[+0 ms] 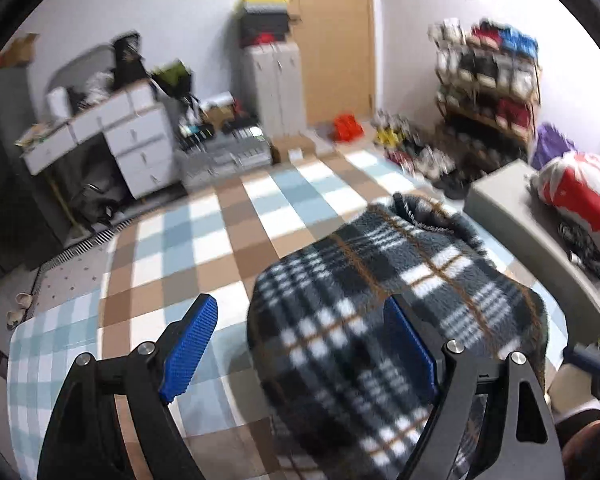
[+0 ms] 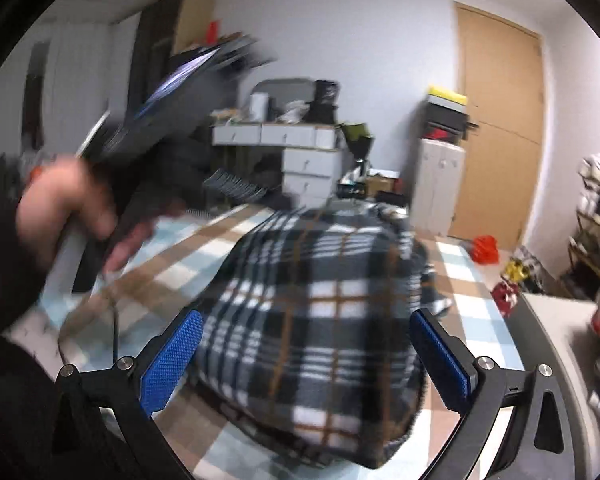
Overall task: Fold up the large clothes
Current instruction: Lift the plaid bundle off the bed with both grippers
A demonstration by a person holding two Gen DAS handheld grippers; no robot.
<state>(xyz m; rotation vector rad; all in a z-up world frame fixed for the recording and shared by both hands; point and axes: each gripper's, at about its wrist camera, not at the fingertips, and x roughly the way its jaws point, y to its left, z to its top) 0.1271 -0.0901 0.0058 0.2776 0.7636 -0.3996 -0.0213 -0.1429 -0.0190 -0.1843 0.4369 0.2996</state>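
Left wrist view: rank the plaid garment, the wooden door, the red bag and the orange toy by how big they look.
1. Plaid garment, though nearest the camera
2. Wooden door
3. Red bag
4. Orange toy

both tongs gape wide, blue pads apart: left tongs [image 1: 300,344], right tongs [image 2: 306,354]; a blurred hand [image 2: 66,216] at ten o'clock.

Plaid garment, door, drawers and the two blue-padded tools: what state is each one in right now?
Plaid garment: bunched in a folded heap on the checked cover.
Left tool: open, gripping nothing.
Right tool: open, garment between the pads, not pinched.
Door: shut.
White drawers: closed.
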